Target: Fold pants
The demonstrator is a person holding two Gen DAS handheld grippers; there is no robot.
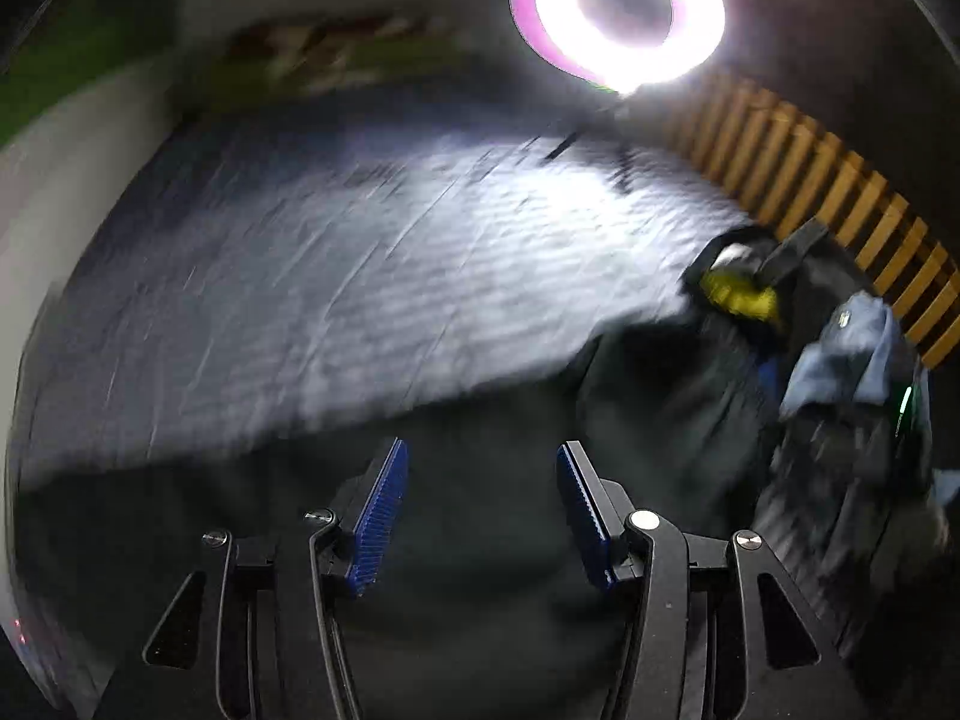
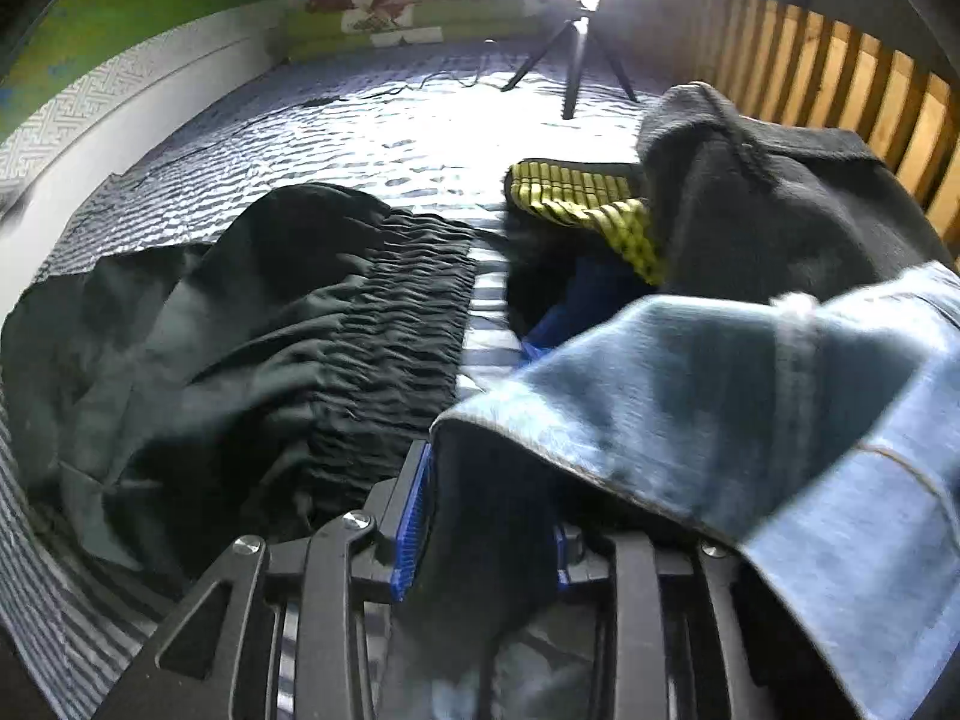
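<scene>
Black pants (image 2: 240, 336) with a gathered waistband (image 2: 396, 324) lie crumpled on the striped bed sheet (image 2: 372, 126), left of my right gripper (image 2: 487, 531). That gripper is shut on a thick bunch of dark navy cloth (image 2: 492, 510). Pale blue jeans (image 2: 750, 396) drape over its right finger; I cannot tell whether the dark cloth belongs to them. In the blurred left wrist view, my left gripper (image 1: 483, 513) hangs open just above the black pants (image 1: 480, 600), its blue pads (image 1: 381, 516) holding nothing. The jeans (image 1: 840, 354) show at the right.
A pile of clothes sits at the right: a grey-black garment (image 2: 780, 204) and a yellow-and-black item (image 2: 588, 198). A ring light (image 1: 624, 12) on a tripod (image 2: 570, 72) stands at the bed's far end. Wooden slats (image 2: 840, 78) line the right side, a white wall (image 2: 120, 114) the left.
</scene>
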